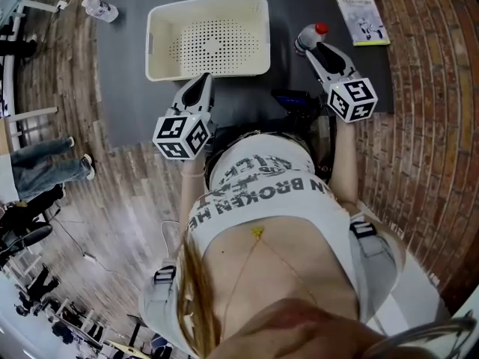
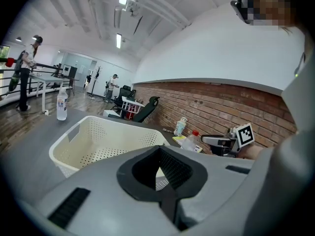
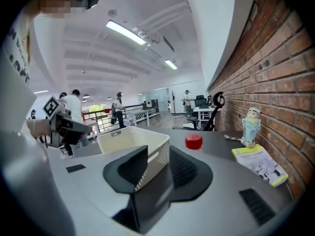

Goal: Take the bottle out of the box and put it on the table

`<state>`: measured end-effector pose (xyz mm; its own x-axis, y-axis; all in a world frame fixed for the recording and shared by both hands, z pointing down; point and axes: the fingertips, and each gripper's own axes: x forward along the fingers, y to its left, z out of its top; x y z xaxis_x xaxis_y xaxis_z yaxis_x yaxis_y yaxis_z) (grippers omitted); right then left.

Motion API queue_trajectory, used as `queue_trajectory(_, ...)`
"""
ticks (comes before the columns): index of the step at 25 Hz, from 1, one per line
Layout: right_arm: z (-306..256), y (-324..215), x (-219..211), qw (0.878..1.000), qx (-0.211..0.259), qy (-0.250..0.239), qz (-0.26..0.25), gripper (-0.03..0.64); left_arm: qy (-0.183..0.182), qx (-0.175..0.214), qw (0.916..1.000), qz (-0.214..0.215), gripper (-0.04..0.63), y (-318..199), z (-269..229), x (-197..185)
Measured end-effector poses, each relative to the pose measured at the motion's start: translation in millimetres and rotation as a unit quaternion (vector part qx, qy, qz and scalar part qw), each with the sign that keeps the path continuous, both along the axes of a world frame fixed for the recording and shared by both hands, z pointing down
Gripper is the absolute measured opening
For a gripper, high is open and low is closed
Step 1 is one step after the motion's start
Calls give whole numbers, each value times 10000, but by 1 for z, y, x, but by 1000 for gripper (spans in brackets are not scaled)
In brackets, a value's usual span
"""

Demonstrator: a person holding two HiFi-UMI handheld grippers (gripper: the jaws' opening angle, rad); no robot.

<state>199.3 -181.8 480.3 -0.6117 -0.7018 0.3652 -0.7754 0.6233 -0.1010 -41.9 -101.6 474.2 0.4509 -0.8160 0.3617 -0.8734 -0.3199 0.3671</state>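
White printed T-shirt (image 1: 262, 193) fills the near part of the head view; beyond it both arms reach over a dark grey tabletop (image 1: 135, 88).

On the person's left, the left tool (image 1: 202, 81) sits at the near wall of the cream perforated plastic basket (image 1: 208, 2), its jaws a little apart with nothing between them. It is probably parked there to steady the basket. The basket is empty.

The clear plastic bottle with a red cap (image 1: 307, 39) stands upright on the tabletop to the right of the basket and apart from it. It is just past the tips of the right tool (image 1: 315, 48). That tool's jaws stand wide. In the right gripper view only the basket's corner shows through the gap, while the red cap rises behind one jaw, so the pads are not on the bottle. Standing upright keeps it from rolling, and the spot is clear of the yellow-green booklet (image 1: 361, 15) further right. By the look of it, the placing is done and the tool only has to draw clear.

Another clear bottle (image 1: 99, 9) lies at the far left corner, well apart.
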Motion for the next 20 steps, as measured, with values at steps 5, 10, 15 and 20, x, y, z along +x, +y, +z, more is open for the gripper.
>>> queue_trajectory(5,-2,19,-29,9979,81,285,-578,24,-24,187,9995,238,0,2,-9,13)
queue_trajectory(10,-7,39,-69,9932,11,39,-1164,9,-60,313,9987,404,0,6,-14,23)
queue_trajectory(15,-33,59,-121,9832,186,-473,-1756,8,-102,584,9972,453,0,7,-29,31)
queue_trajectory(20,-68,79,-162,9679,523,-985,-2253,9,-209,1021,9934,488,0,5,-58,36)
